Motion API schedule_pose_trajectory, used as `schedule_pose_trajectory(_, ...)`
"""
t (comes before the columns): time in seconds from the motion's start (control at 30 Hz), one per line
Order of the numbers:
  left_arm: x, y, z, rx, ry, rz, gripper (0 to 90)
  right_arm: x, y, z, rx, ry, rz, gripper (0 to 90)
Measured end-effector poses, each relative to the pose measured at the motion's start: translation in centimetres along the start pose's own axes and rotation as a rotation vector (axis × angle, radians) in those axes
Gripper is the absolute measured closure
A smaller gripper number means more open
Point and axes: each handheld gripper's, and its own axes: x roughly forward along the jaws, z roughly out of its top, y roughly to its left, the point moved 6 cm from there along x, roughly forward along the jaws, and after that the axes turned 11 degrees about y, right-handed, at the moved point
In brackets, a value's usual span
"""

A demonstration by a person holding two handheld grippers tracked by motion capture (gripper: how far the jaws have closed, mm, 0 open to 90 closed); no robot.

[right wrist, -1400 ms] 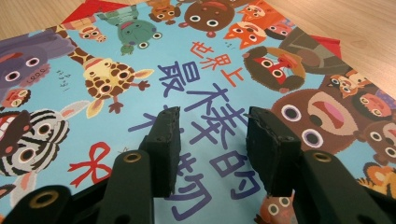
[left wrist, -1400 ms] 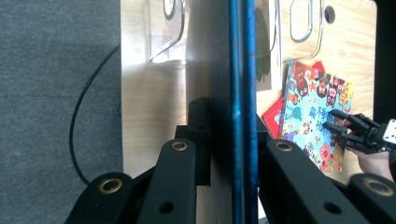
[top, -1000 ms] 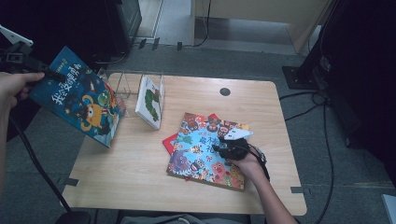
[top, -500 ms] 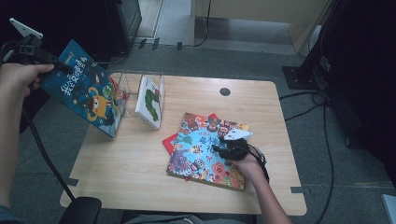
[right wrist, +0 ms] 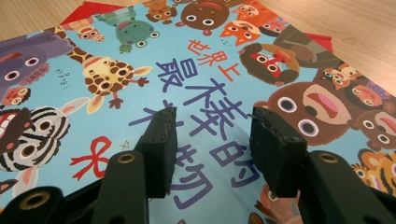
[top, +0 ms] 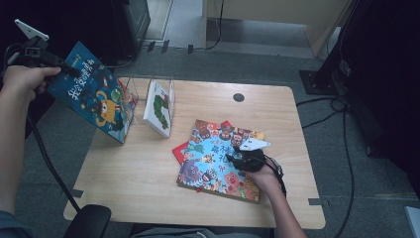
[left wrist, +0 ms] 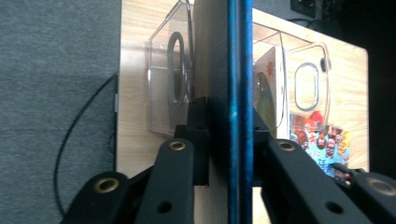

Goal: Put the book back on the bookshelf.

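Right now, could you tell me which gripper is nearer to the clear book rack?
Left. The left gripper holds a blue book beside the rack; the right gripper rests on the colourful book, farther away.

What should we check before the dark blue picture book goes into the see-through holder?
1. Grip: the left gripper has the dark blue picture book between its jaws, which have just been opening a little; the book is not dropped. Ok.
2. Holder: the clear plastic book rack stands on the wooden table. Ok.
3. Free slot: a white book with a green caterpillar fills one slot; the slot next to it looks free. Ok.
4. Book lined up with the slot: cannot tell.
5. Right gripper: jaws open, resting over the colourful animal book, away from the rack. Ok.
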Motion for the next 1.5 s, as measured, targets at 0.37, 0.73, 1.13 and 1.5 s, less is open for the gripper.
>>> schedule_pose_trajectory(0.37,-1.4,-0.9,-1.0,0.014,-0.031,0.008,51.7,0.0,0.0,0.0,-0.004,0.004,0.012,48.3)
schedule_pose_trajectory(0.73,-4.9,-2.5,-3.4,0.052,-0.044,0.053,44.7,-0.8,-0.9,0.3,0.061,0.018,0.063,50.5)
schedule_pose_trajectory(1.13,-5.0,-5.2,-5.2,0.104,-0.071,0.029,43.6,-2.5,-2.1,-0.1,0.064,0.019,0.025,50.2)
schedule_pose_trajectory(1.5,-0.8,-6.9,-6.3,0.139,-0.054,0.029,41.1,-4.5,-3.3,-0.4,0.090,-0.024,-0.001,50.9)
